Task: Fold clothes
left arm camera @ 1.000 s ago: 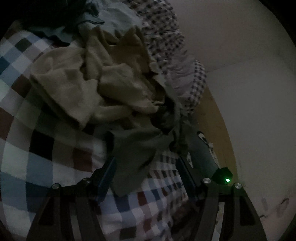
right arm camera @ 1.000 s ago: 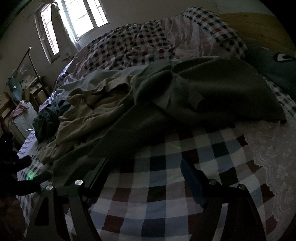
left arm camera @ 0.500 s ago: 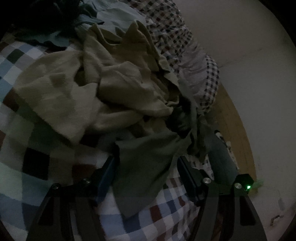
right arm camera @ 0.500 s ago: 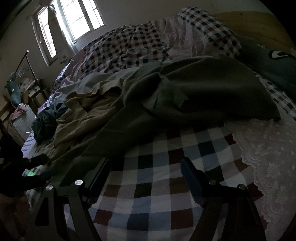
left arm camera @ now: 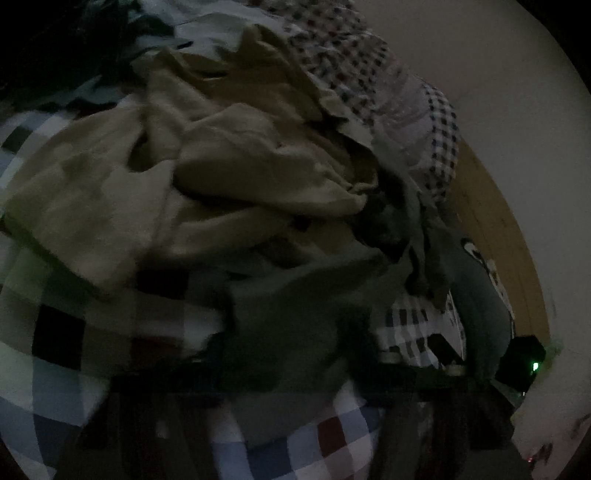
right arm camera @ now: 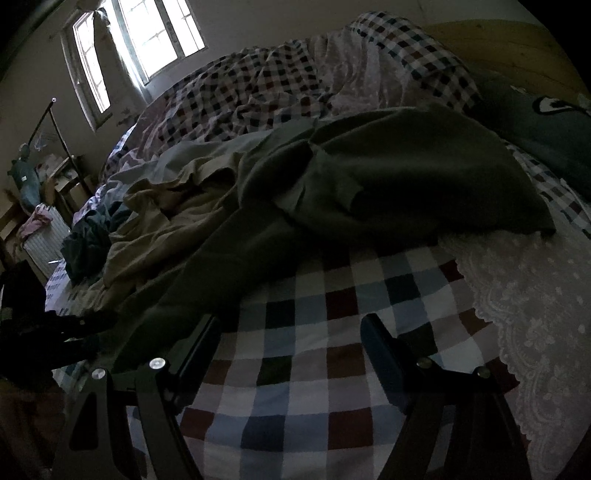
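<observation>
A dark green garment (right arm camera: pixel 369 177) lies spread across the bed, its near corner (left arm camera: pixel 295 314) reaching my left gripper (left arm camera: pixel 288 354). The jaws are closing, with that corner between the blurred, dark fingers. The right wrist view shows the same gripper (right arm camera: pixel 74 325) at the far left, at the garment's edge. A crumpled beige garment (left arm camera: pixel 184 166) lies just beyond and overlaps the green one. My right gripper (right arm camera: pixel 290 321) stands open over the checked sheet (right arm camera: pixel 332 369), just short of the green garment, with nothing between its fingers.
A bunched checked duvet (right arm camera: pixel 258 85) fills the back of the bed. A dark teal pillow (right arm camera: pixel 546 125) lies against the wooden headboard (left arm camera: pixel 491 229). A white lace cloth (right arm camera: pixel 517 295) covers the sheet at right. Dark teal clothes (right arm camera: pixel 88 236) are piled at left, below a bright window (right arm camera: pixel 159 33).
My left gripper has moved in over the green garment's corner and its jaws have come together on it. The right gripper has stayed open and still.
</observation>
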The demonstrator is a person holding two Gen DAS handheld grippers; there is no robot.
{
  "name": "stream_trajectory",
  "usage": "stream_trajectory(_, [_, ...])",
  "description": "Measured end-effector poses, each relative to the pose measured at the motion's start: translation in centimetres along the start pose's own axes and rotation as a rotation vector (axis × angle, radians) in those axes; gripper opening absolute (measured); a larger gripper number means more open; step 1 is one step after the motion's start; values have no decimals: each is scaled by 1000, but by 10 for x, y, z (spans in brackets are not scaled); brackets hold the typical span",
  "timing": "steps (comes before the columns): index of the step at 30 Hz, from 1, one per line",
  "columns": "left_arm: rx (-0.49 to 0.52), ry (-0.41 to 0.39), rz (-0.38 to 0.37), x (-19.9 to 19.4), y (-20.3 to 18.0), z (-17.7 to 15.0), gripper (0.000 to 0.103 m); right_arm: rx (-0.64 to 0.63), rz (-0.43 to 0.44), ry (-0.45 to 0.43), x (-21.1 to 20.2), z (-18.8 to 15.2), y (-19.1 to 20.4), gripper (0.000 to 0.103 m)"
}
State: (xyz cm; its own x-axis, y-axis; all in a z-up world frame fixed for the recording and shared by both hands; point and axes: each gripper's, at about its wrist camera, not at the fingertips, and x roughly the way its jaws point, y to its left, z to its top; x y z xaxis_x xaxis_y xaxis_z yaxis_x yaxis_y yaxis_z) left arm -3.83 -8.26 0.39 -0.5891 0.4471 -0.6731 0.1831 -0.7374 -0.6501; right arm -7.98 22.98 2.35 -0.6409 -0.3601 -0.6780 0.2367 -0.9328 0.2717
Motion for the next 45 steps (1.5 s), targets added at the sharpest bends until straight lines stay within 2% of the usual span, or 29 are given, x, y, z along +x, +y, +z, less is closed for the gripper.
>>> stream_trajectory(3, [-51,-1,-17,1,10,-2,7,-5,-1,4,2,-1,2,82])
stream_trajectory(5, [-40,-25,-34,-4,7,-1,6,-6,-2,4,2,-1,2,82])
stream_trajectory(14, [-61,-285,-170,-55,5,10,3,-2,-26,-32,-3,3,-2,82])
stream_trajectory(20, [-68,-346,-205,-67,7,11,3,-9,-52,-86,-14,17,-13,82])
stream_trajectory(23, [-93,-367,-226,-76,14,14,2,-10,-59,-127,-21,28,-17,78])
stream_trajectory(26, [-106,-383,-241,-83,17,17,2,-29,-81,-150,-21,41,-16,68])
stream_trajectory(29, [-116,-401,-251,-90,21,20,2,-85,-106,-143,-5,55,-6,51])
stream_trajectory(32, [-133,-420,-256,-99,28,24,2,-136,-127,-108,14,63,5,26])
stream_trajectory(33, [-141,-428,-257,-102,31,25,2,-150,-133,-94,21,65,9,10])
stream_trajectory(34, [-149,-437,-256,-106,35,27,2,-159,-142,-82,26,66,11,3])
stream_trajectory(38, [-189,-474,-249,-123,55,33,2,-188,-124,-94,18,70,21,1])
stream_trajectory(42, [-230,-529,-257,-145,77,38,2,-227,-123,-201,-37,89,32,0])
stream_trajectory(45, [-267,-589,-255,-168,95,40,2,-199,-125,-286,-81,107,28,0])
